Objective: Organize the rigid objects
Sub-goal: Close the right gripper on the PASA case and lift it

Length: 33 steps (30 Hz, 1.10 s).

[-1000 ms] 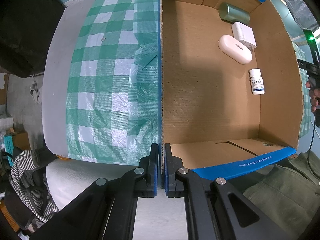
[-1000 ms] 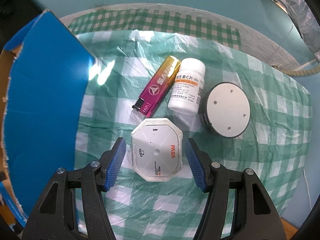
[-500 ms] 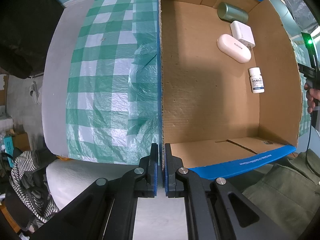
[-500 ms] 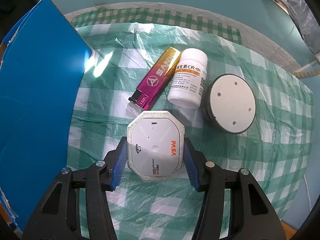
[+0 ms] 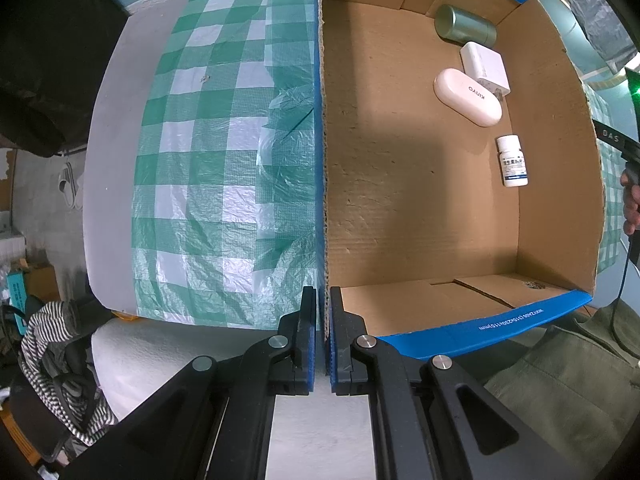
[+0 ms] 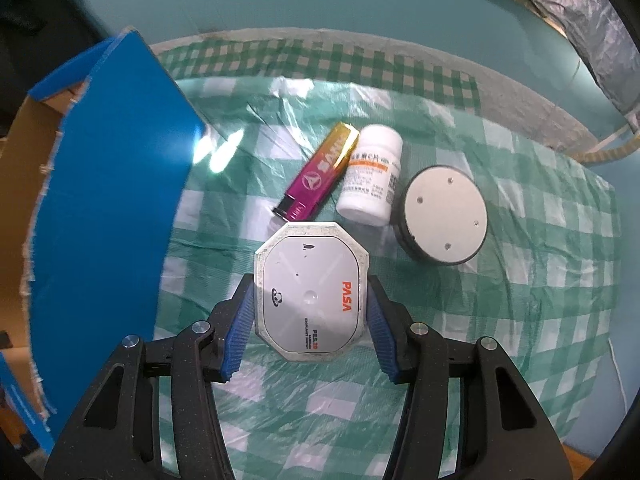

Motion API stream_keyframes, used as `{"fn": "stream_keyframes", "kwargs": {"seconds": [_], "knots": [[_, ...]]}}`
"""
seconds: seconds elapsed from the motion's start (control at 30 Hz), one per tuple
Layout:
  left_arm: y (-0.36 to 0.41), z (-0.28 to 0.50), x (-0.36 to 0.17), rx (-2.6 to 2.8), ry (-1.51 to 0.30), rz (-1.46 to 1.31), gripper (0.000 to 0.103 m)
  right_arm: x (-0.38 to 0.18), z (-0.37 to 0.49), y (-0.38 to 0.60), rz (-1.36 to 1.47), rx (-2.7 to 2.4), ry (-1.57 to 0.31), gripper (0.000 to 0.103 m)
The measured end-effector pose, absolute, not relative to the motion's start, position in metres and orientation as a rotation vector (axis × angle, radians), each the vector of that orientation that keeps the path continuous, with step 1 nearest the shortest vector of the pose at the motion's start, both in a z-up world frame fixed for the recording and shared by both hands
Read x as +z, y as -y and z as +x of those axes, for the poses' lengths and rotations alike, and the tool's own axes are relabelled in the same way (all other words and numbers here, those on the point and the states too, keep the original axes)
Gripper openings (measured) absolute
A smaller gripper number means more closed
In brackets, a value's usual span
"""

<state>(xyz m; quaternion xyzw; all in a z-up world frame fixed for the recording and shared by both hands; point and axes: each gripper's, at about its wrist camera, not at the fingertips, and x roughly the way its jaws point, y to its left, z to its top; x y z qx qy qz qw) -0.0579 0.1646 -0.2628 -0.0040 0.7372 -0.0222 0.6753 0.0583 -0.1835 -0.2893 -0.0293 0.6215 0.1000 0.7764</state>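
Closing in from a wide spread, the right gripper (image 6: 308,320) now presses its fingers (image 6: 239,334) against both sides of the white octagonal PASA case (image 6: 310,294) on the checked table (image 6: 520,320) — cardboard box (image 6: 116,184) at nine o'clock, lighter (image 6: 318,172) and pill bottle (image 6: 370,176) at twelve. The left gripper (image 5: 322,332) pinches the box wall (image 5: 325,200), fingers nearly together.

Table (image 5: 116,168), grey top, covered by green-white checked plastic cloth (image 6: 500,320). Cardboard box (image 5: 420,200) sits on the cloth. Right of the box, on the cloth: magenta-gold lighter (image 6: 318,172), white pill bottle (image 6: 370,176) touching it, round grey disc (image 6: 442,214) just beyond the bottle.
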Motion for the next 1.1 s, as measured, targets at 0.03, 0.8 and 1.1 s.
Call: {"fn": "stream_keyframes", "kwargs": {"seconds": [0.03, 0.8, 1.1], "knots": [[-0.165, -0.058, -0.263, -0.050, -1.658, -0.011, 0.005, -0.287, 0.058, 0.183, -0.068, 0.220, -1.337, 0.053], [-0.166, -0.058, -0.262, -0.053, -1.658, -0.009, 0.005, -0.205, 0.068, 0.150, -0.044, 0.351, -1.188, 0.053], [-0.165, -0.058, -0.263, -0.052, -1.659, -0.011, 0.005, -0.183, 0.082, 0.116, -0.067, 0.433, -1.144, 0.053]]}}
